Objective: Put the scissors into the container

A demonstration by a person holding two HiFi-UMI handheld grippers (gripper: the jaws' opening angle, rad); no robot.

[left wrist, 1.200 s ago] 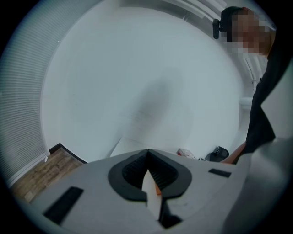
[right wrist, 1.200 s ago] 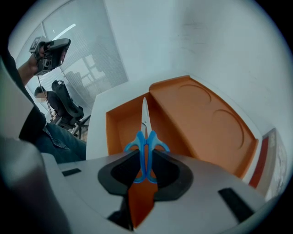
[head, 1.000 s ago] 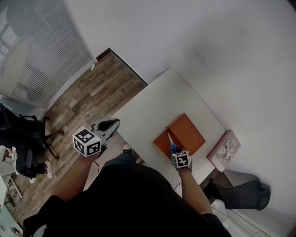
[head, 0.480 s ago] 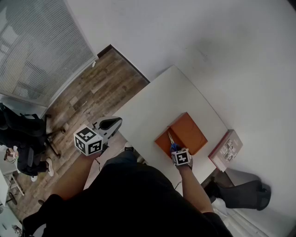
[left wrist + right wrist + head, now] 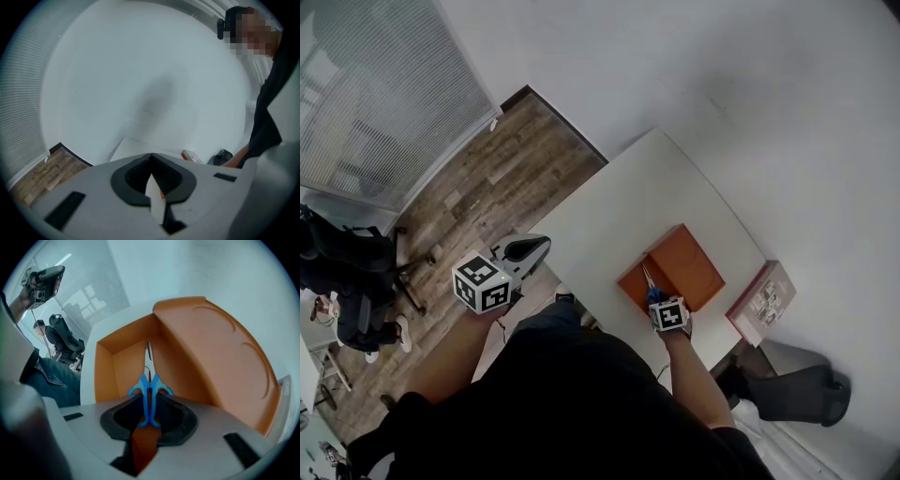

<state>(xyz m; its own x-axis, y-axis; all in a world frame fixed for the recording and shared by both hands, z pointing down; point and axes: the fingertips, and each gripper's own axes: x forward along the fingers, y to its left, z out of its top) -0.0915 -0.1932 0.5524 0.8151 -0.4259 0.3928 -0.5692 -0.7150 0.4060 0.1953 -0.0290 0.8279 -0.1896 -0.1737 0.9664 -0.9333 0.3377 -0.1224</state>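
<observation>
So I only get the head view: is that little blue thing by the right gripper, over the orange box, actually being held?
Observer: Yes. The right gripper view shows the right gripper shut on the blue handles of the scissors.
Visitor: Is the box open?
Observer: Yes. The lid is folded away to one side, and the blades point into the open orange container. Whether they touch its bottom, I cannot tell.
Visitor: And the other gripper?
Observer: The left gripper has its jaws together on nothing and faces a white wall.
</observation>
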